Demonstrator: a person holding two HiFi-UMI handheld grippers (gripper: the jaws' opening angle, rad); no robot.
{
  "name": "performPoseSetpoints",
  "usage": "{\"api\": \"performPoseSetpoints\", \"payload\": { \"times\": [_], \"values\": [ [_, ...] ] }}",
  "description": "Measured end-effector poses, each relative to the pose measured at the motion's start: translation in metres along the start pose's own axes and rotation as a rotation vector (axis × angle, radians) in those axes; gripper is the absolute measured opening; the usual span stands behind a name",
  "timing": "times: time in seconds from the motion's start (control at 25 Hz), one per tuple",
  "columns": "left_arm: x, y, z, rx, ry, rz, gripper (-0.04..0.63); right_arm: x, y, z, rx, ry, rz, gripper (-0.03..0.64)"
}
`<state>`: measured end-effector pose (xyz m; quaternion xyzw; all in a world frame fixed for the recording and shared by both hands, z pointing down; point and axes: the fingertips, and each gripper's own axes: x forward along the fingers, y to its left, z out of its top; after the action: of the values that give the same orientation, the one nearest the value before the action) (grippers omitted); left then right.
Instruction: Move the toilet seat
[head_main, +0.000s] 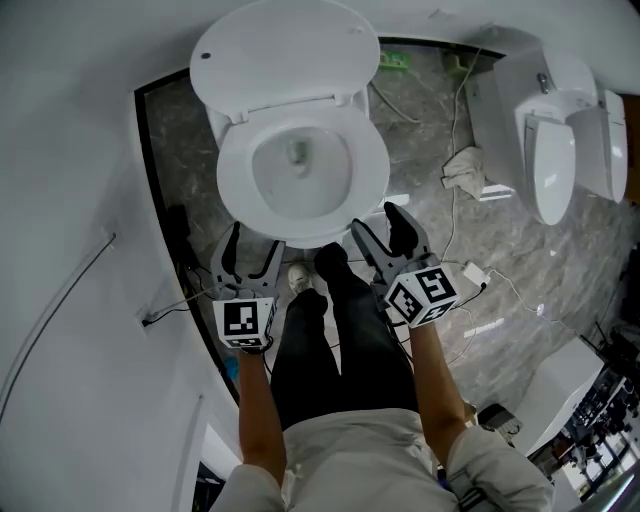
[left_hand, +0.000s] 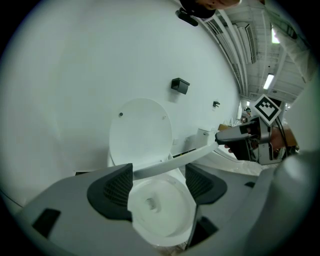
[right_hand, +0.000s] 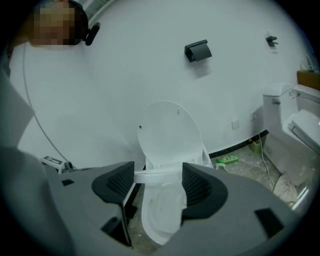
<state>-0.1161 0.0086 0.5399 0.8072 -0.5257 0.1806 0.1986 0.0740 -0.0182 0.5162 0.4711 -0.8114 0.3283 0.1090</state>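
Observation:
The white toilet (head_main: 300, 215) stands with its lid (head_main: 280, 50) up against the wall. Its seat (head_main: 235, 170) is lifted off the bowl and shows edge-on as a white bar (left_hand: 165, 162) above the bowl rim (left_hand: 160, 220). My right gripper (head_main: 377, 222) is at the seat's front right edge, where its jaw tip (left_hand: 231, 136) meets the bar's end. The seat rim (right_hand: 157, 176) runs across the wide gap of the right gripper (right_hand: 158, 182) with no pad pressing on it. My left gripper (head_main: 255, 242) hangs open at the front left, with nothing in the left gripper (left_hand: 159, 182).
A second toilet (head_main: 560, 150) stands at the right. Cables (head_main: 455, 120), a white rag (head_main: 462, 170) and a green object (head_main: 392, 62) lie on the grey marble floor. The person's dark legs (head_main: 340, 330) stand right in front of the bowl. A curved white wall (head_main: 70, 200) runs along the left.

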Motion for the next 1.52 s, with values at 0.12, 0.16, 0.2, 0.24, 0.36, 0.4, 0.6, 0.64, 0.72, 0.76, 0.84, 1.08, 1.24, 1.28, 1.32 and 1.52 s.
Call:
{"api": "performPoseSetpoints", "payload": {
  "times": [0.12,0.16,0.2,0.24,0.36,0.4,0.6,0.64,0.72,0.76,0.84,1.08,1.24,1.28,1.32,1.52],
  "values": [
    [0.002,0.001,0.006,-0.005,-0.009,0.001,0.350,0.000,0.008,0.004,-0.087,0.009,0.017,0.316],
    [0.002,0.001,0.009,-0.007,-0.012,0.001,0.350,0.000,0.011,0.004,-0.117,0.013,0.022,0.316],
    [0.003,0.002,0.011,-0.007,-0.015,0.001,0.350,0.000,0.014,0.005,-0.143,0.015,0.025,0.316],
    [0.003,0.002,0.012,-0.006,-0.017,0.002,0.350,0.000,0.017,0.005,-0.162,0.017,0.029,0.316],
    [0.004,0.006,0.014,-0.008,-0.020,0.003,0.348,0.001,0.023,0.009,-0.200,0.018,0.039,0.316],
    [0.004,0.007,0.016,-0.011,-0.024,0.002,0.348,0.001,0.024,0.010,-0.211,0.018,0.042,0.316],
    [0.005,0.008,0.025,-0.020,-0.033,0.009,0.342,0.002,0.028,0.016,-0.284,0.030,0.053,0.314],
    [0.006,0.008,0.027,-0.021,-0.036,0.010,0.341,0.003,0.028,0.017,-0.292,0.031,0.054,0.314],
    [0.008,0.009,0.030,-0.022,-0.042,0.011,0.339,0.005,0.027,0.019,-0.307,0.033,0.052,0.314],
    [0.008,0.010,0.032,-0.022,-0.044,0.011,0.339,0.006,0.027,0.019,-0.316,0.036,0.050,0.314],
    [0.008,0.011,0.034,-0.021,-0.048,0.014,0.339,0.007,0.028,0.020,-0.333,0.039,0.050,0.314],
    [0.010,0.014,0.044,-0.023,-0.057,0.019,0.333,0.015,0.030,0.027,-0.345,0.036,0.060,0.310],
    [0.013,0.016,0.052,-0.025,-0.061,0.022,0.328,0.018,0.031,0.036,-0.339,0.030,0.072,0.307],
    [0.013,0.017,0.054,-0.026,-0.063,0.023,0.328,0.019,0.031,0.038,-0.339,0.029,0.075,0.307],
    [0.014,0.018,0.055,-0.028,-0.065,0.023,0.328,0.020,0.031,0.040,-0.338,0.027,0.077,0.307],
    [0.019,0.022,0.066,-0.033,-0.077,0.027,0.325,0.026,0.031,0.051,-0.334,0.018,0.087,0.306]
  ]
}}
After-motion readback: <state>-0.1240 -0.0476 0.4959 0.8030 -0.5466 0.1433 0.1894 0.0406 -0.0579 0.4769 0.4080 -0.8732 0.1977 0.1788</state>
